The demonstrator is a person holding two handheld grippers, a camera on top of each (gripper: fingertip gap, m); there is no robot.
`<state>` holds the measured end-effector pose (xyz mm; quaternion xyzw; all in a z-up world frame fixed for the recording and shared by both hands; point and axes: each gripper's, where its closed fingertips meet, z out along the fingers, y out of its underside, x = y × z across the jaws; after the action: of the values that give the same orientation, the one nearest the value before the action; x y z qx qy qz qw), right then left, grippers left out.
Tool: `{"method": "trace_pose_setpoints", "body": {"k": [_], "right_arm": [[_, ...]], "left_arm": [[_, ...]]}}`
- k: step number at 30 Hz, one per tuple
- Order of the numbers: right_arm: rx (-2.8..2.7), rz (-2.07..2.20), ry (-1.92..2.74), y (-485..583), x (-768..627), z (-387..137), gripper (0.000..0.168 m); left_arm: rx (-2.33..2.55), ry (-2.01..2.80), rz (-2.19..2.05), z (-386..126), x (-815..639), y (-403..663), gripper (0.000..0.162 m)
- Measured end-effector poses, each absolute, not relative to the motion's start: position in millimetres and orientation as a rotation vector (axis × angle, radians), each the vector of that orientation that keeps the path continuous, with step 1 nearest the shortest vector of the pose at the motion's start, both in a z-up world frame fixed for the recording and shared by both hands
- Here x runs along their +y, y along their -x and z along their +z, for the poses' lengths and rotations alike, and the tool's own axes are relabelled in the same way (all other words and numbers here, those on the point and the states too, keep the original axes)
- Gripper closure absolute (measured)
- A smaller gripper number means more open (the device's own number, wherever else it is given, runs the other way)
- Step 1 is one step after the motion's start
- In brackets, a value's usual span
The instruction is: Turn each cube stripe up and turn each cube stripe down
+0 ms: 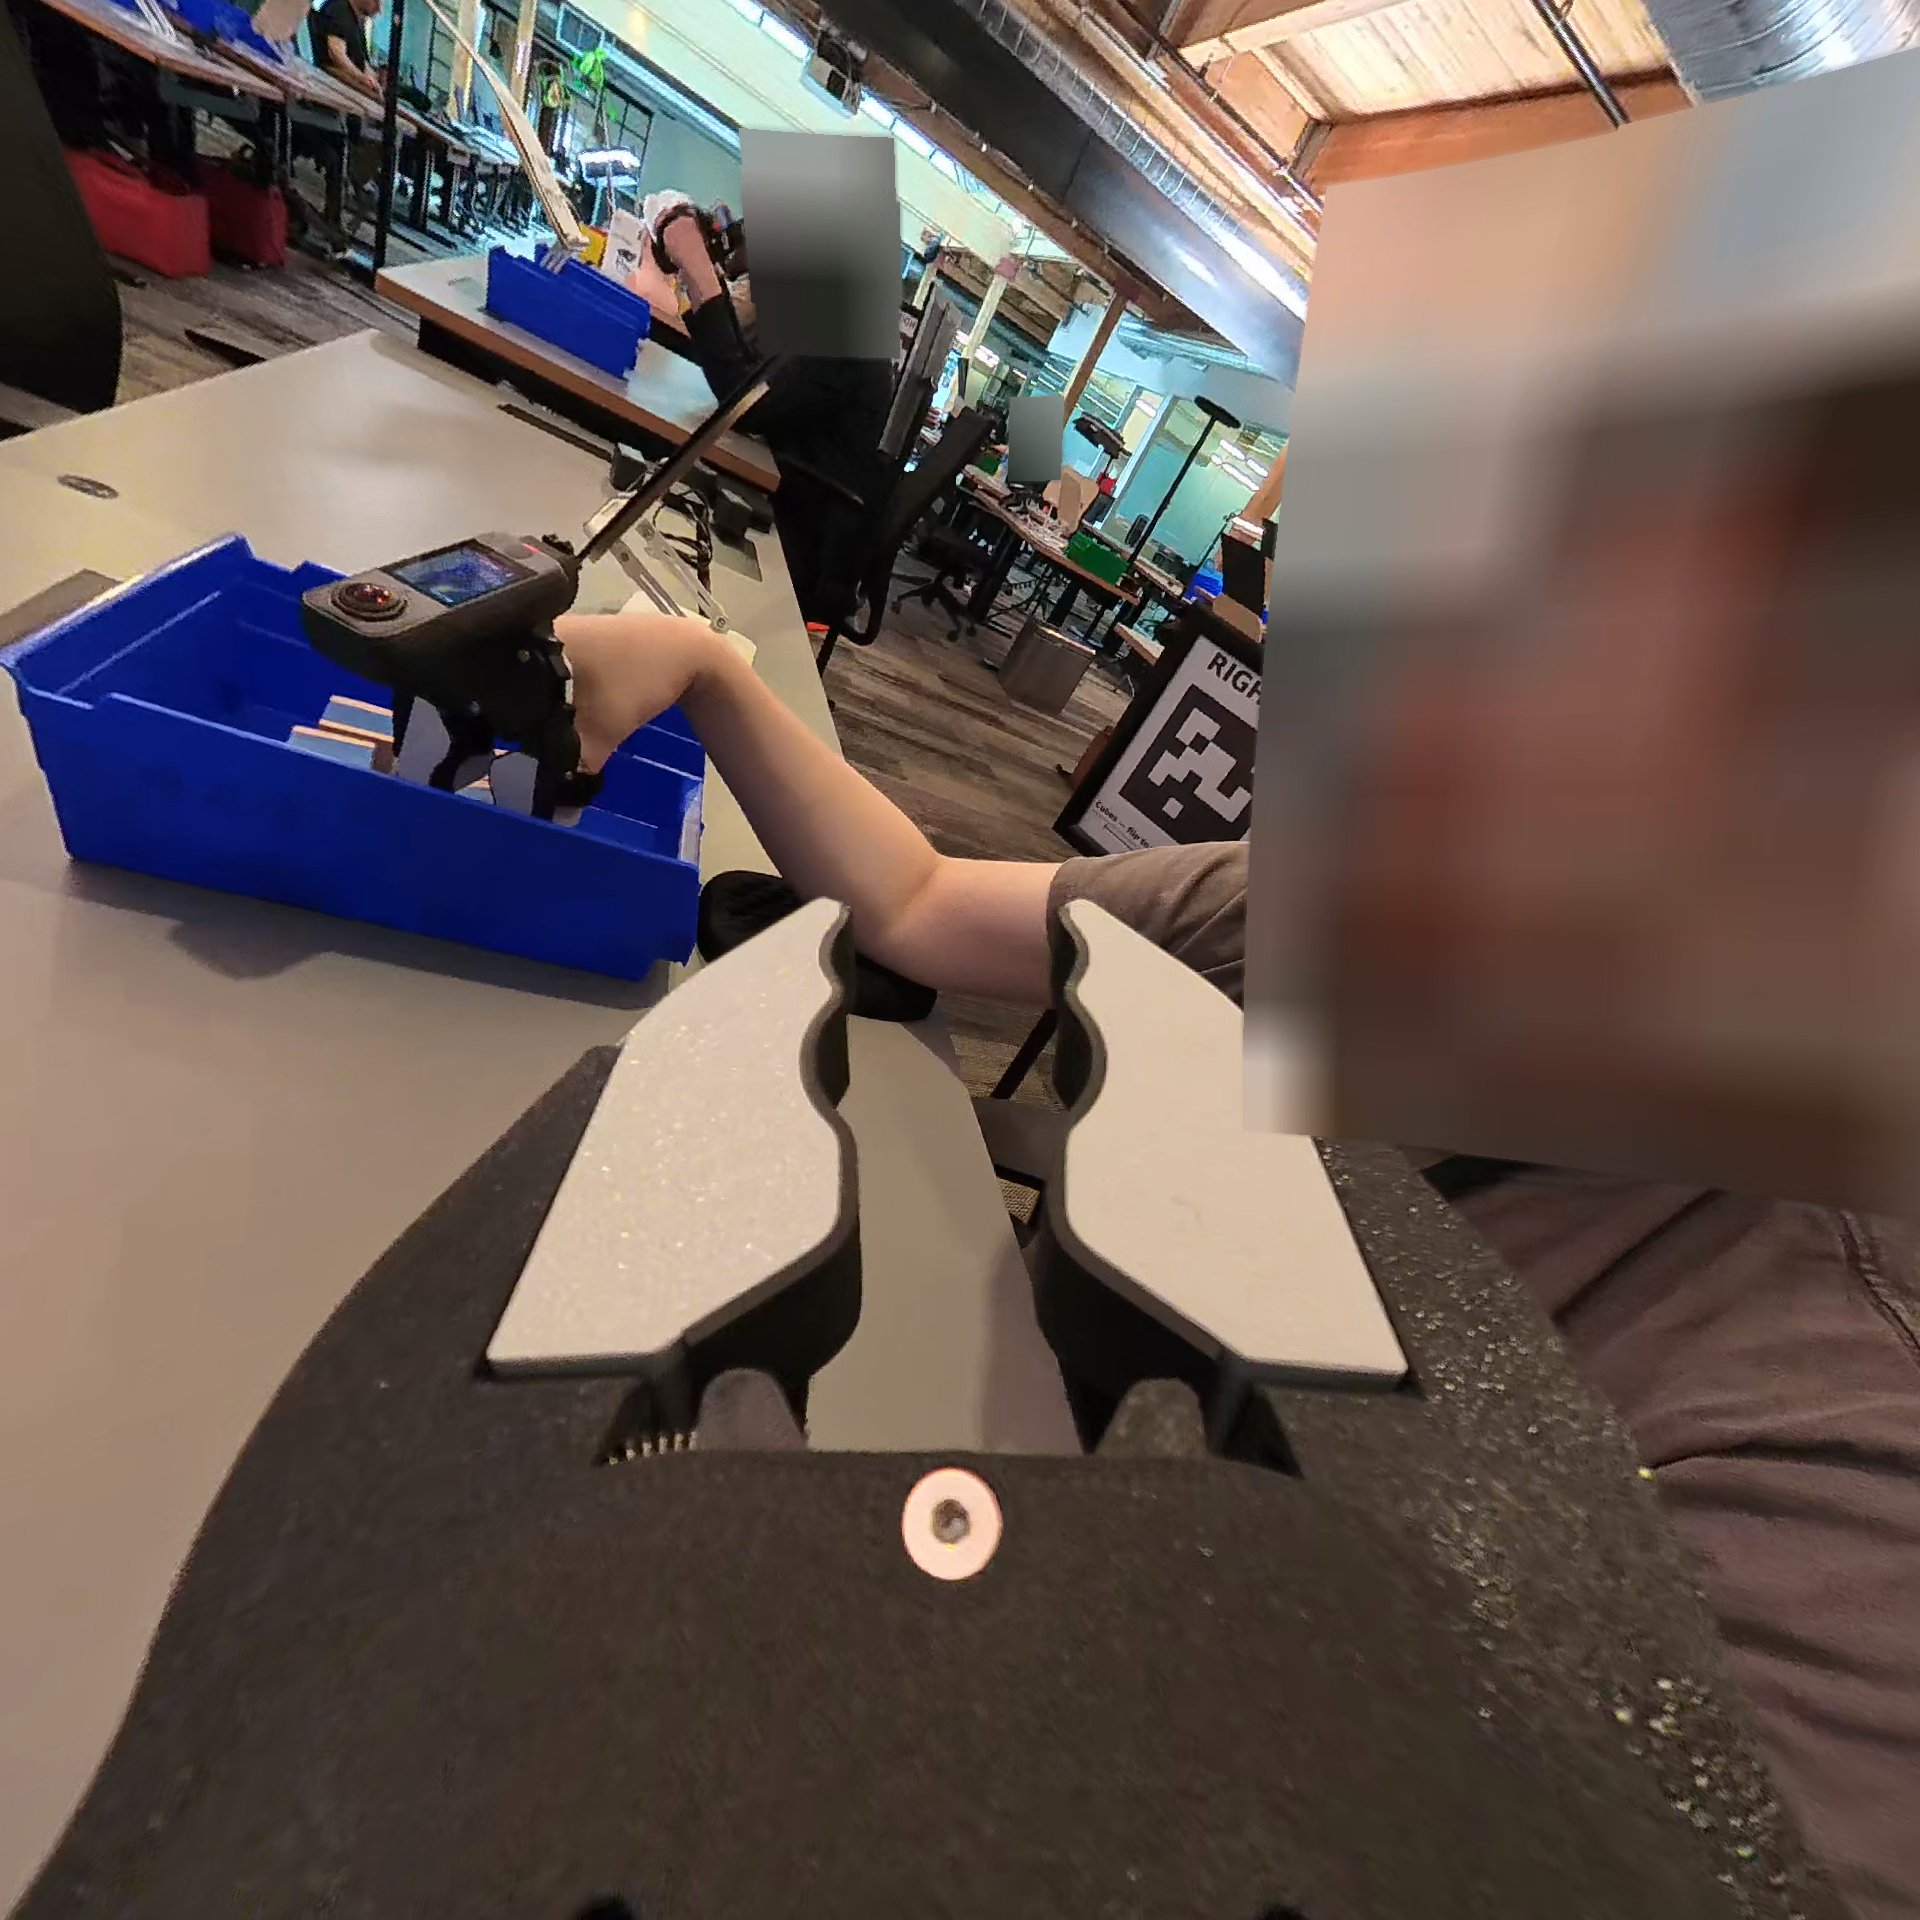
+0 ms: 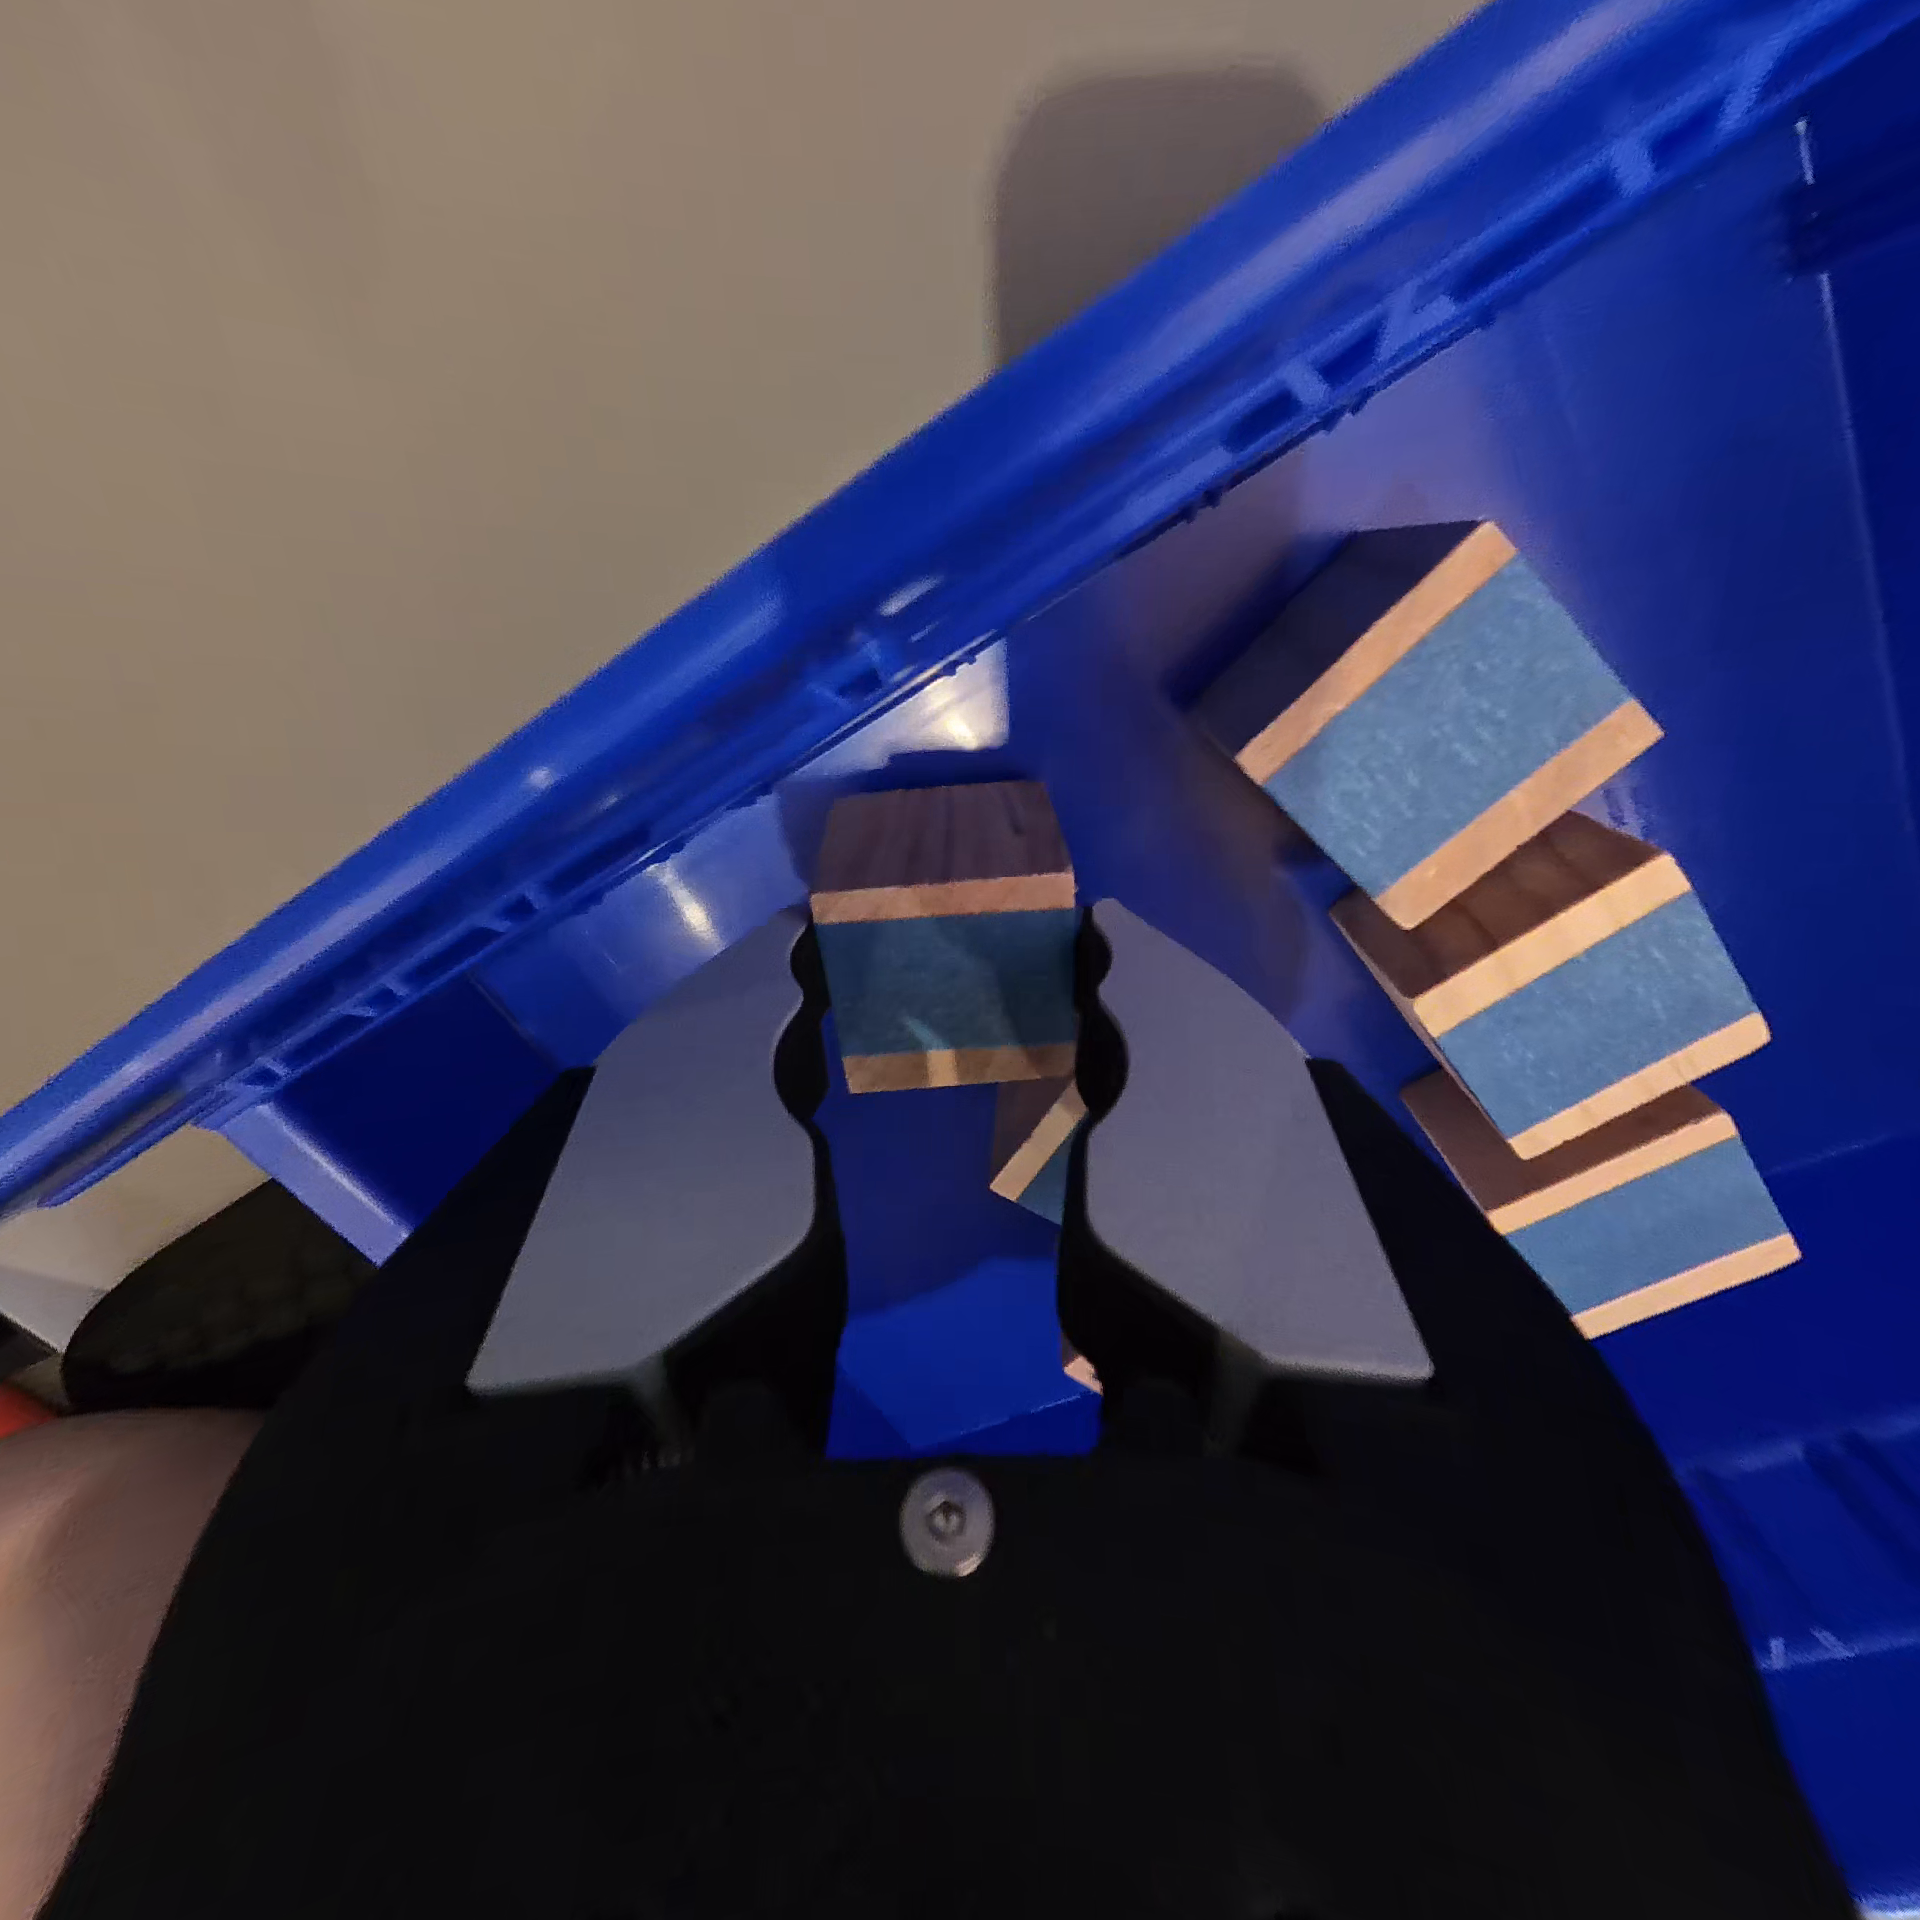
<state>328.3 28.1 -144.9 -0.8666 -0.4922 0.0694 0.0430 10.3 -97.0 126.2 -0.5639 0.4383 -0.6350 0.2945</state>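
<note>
A blue bin (image 1: 364, 862) stands on the grey table and holds several wooden cubes with a blue stripe. My right gripper (image 2: 945, 935) is inside the bin (image 2: 831, 582), shut on one cube (image 2: 940, 987) whose stripe faces the camera, close to the bin's wall. Three cubes (image 2: 1444, 717), (image 2: 1590, 997), (image 2: 1652, 1216) lie in a row to its right, stripes showing. Another cube (image 2: 1039, 1164) is partly hidden behind my right finger. My left gripper (image 1: 951, 935) is open and empty, held above the table's edge to the right of the bin. The right gripper (image 1: 468, 769) also shows there.
The person's bare forearm (image 1: 831, 790) reaches from the right into the bin. The grey table (image 1: 208, 1143) extends left and forward of the bin. A framed black-and-white marker sign (image 1: 1174, 758) stands on the floor. Another blue bin (image 1: 561, 301) sits on a far desk.
</note>
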Motion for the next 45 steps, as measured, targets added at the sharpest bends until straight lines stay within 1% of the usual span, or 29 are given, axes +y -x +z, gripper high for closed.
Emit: {"method": "trace_pose_setpoints", "body": {"k": [4,7,10,12,14,16,18,19,21,23,26,29,31,33,34,39,41,42,45], "right_arm": [[-1.445,0.264,2.583,-326,32,-126,0.117],[-1.374,0.352,2.395,-325,32,-82,0.117],[-1.022,0.280,2.217,-361,57,-22,0.115],[-0.677,0.143,2.231,-416,75,-2,0.106],[-0.438,0.076,2.296,-463,78,-7,0.101],[-0.323,0.155,2.379,-480,75,-24,0.102],[-0.228,0.186,2.455,-491,75,-42,0.102],[-0.200,0.181,2.492,-494,76,-50,0.104],[-0.148,0.131,2.572,-502,76,-68,0.109],[-0.115,0.094,2.657,-506,75,-85,0.114],[-0.108,0.130,2.770,-499,70,-107,0.121],[-0.160,0.149,2.872,-491,63,-124,0.139],[-0.173,0.141,2.896,-488,63,-130,0.144],[-0.198,0.141,2.906,-484,63,-131,0.154],[-0.221,0.140,2.913,-482,63,-132,0.157],[-0.188,0.197,2.918,-480,61,-132,0.159],[-0.194,0.185,2.920,-480,61,-132,0.159],[-0.200,0.176,2.922,-480,61,-132,0.159],[-0.183,0.198,2.929,-478,59,-132,0.160]], "left_arm": [[1.186,1.486,-1.652,131,-102,-5,0.127],[1.156,1.470,-1.565,139,-99,9,0.126],[1.019,1.523,-1.261,143,-70,40,0.124],[0.830,1.564,-0.919,145,-32,77,0.124],[0.689,1.534,-0.652,150,-11,114,0.124],[0.564,1.506,-0.427,151,3,148,0.124],[0.483,1.569,-0.234,140,14,179,0.124],[0.454,1.649,-0.155,128,19,194,0.124],[0.378,1.854,-0.059,96,25,226,0.114],[0.268,2.046,-0.018,62,29,257,0.110],[0.127,2.235,-0.089,25,34,281,0.104],[0.029,2.394,-0.079,-6,32,298,0.108],[0.011,2.502,0.005,-27,28,310,0.109],[0.000,2.570,0.045,-43,29,317,0.109],[-0.013,2.606,0.037,-52,28,318,0.112],[-0.053,2.762,0.093,-86,25,325,0.113],[-0.069,2.838,0.133,-99,20,328,0.117],[-0.077,2.874,0.128,-105,18,327,0.119],[-0.069,2.929,0.055,-118,18,315,0.139]]}}
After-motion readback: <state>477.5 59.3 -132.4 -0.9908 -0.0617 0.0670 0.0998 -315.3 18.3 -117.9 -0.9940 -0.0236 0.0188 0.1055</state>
